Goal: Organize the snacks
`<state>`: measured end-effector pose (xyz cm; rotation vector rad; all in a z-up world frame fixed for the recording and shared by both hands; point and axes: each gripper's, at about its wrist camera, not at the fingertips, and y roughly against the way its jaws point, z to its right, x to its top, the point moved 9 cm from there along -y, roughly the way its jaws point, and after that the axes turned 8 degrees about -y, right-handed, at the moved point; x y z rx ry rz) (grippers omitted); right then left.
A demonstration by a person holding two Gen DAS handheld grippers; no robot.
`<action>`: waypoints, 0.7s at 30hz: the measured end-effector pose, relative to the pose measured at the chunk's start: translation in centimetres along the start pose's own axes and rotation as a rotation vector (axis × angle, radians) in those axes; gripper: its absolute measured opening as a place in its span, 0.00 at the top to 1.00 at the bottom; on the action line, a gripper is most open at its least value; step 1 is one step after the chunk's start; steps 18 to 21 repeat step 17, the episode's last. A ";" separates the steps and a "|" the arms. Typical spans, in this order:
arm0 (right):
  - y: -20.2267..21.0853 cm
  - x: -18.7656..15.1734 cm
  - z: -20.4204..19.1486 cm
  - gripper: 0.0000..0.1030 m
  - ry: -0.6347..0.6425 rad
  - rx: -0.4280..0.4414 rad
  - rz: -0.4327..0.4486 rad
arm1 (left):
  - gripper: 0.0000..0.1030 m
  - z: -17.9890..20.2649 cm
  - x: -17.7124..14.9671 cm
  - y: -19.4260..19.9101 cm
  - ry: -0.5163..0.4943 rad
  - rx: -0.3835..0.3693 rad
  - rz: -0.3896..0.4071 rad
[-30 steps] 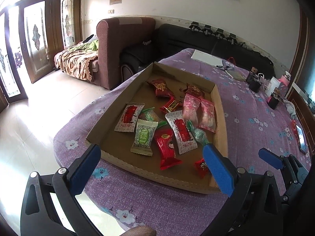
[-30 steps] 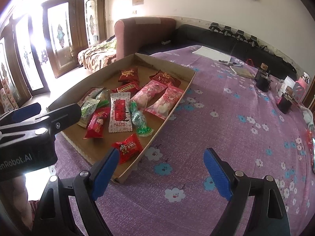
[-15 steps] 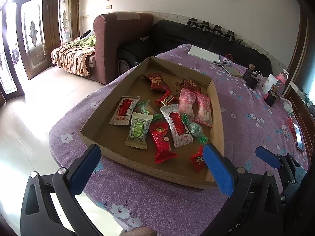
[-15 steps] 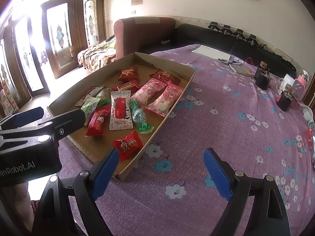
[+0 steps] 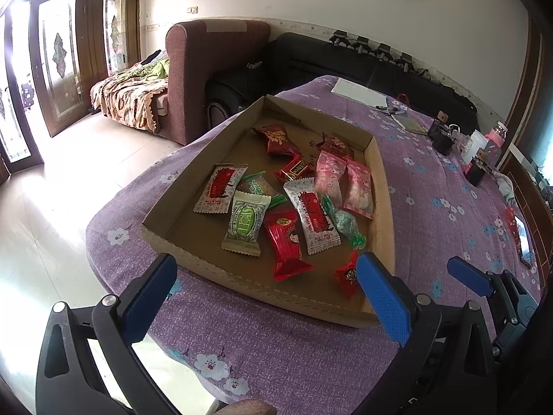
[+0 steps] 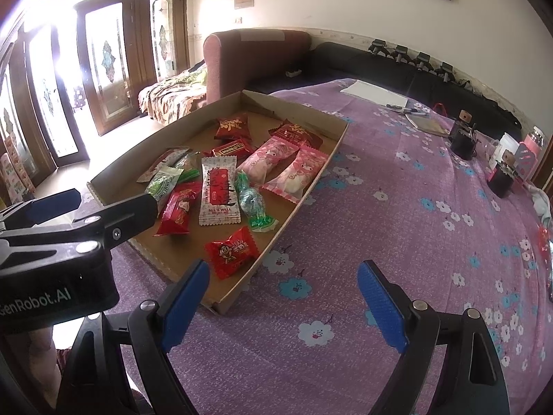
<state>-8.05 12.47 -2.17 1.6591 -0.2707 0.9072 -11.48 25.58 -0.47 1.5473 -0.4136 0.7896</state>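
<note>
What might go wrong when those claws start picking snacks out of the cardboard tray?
The snacks overlap: the green twist candy lies against the white-and-red packet, so a claw may drag both. The small red packet sits close to the tray's low wall, which a finger could catch. The tray looks light and could slide on the cloth.

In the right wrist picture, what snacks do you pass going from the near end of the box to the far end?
Small red cartoon-face packet → green twisted candy → pink packet → dark red packet with gold writing near the cardboard box's far wall.
</note>
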 end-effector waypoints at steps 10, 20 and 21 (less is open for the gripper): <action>0.1 0.0 -0.1 0.14 -0.004 0.006 -0.003 | 0.00 -0.3 -0.2 -0.1 0.016 0.005 -0.005; 0.0 -0.1 -0.2 0.14 -0.002 0.015 -0.004 | 0.00 -0.7 -0.1 0.1 0.037 0.020 0.001; 0.0 -0.1 -0.2 0.14 -0.002 0.015 -0.004 | 0.00 -0.7 -0.1 0.1 0.037 0.020 0.001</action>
